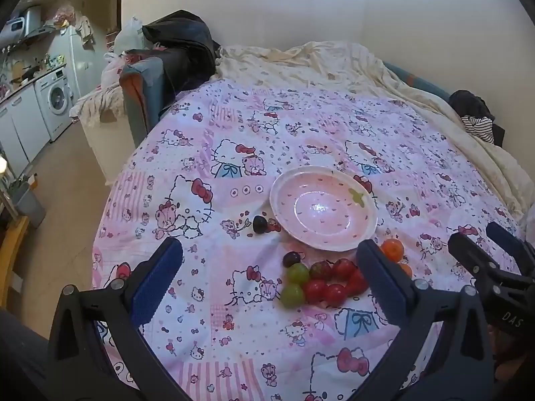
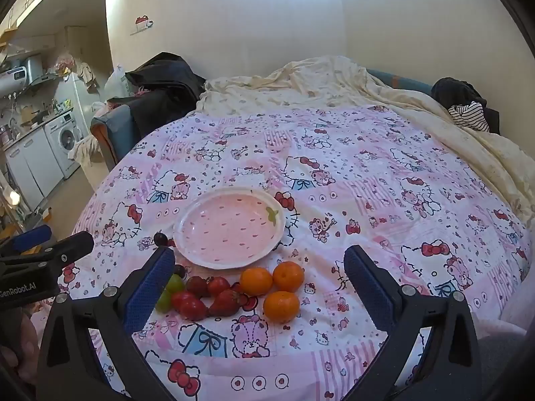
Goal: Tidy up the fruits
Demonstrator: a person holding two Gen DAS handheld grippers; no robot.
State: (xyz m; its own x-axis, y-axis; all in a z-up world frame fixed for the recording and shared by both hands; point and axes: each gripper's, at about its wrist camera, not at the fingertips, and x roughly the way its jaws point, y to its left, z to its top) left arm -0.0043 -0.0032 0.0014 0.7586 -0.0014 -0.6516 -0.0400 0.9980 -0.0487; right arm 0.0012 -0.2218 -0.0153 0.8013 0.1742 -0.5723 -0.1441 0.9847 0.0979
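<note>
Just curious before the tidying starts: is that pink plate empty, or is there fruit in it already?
Empty. The plate shows only its bare pink inside with painted marks; the fruits all lie on the cloth beside it.

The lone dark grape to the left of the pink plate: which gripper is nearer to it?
Left. The left gripper hovers open just in front of the dark grape; the right gripper hangs open further right, over the oranges.

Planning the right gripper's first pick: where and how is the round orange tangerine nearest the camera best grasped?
Grip the nearest round orange tangerine across its widest middle, coming down from above with the open right gripper. It sits slightly apart from its neighbours, leaving finger room on its left and right sides.
</note>
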